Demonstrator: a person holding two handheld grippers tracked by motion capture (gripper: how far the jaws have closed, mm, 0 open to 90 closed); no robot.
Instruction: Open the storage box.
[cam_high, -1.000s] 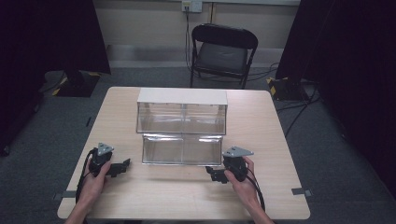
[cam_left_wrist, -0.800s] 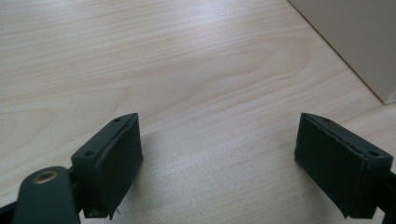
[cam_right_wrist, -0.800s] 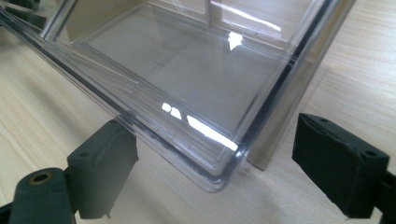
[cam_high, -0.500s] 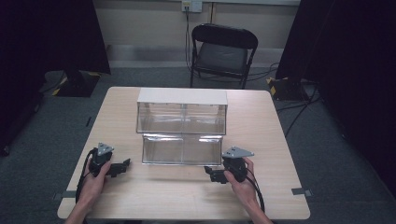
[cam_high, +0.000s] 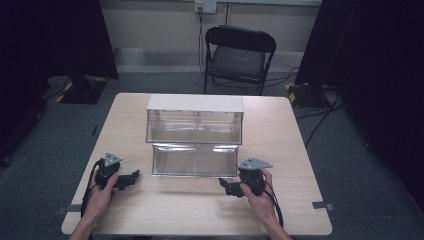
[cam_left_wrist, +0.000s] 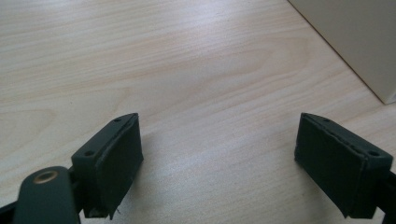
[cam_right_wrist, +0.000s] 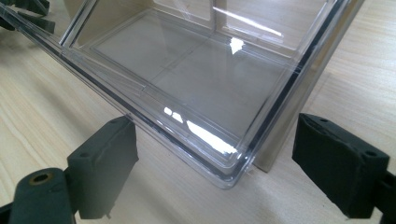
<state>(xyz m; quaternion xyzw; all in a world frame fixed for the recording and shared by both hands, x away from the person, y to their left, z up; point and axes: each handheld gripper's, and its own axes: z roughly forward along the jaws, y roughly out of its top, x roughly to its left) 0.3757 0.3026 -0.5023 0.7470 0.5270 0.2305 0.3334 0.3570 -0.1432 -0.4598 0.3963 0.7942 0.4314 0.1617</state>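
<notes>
Right gripper view: the right gripper has its jaws spread wide, holding nothing, with the near corner of the pulled-out clear drawer lying just ahead between them. Farther left, the left gripper gapes equally wide over bare table, beside the cabinet.

table: pale wood, fine grain | cabinet: cream-white top and sides | drawer: clear plastic, white glints | left gripper: black, grey plate | right gripper: black, grey plate | chair: black | floor: dark grey | curtains: black
</notes>
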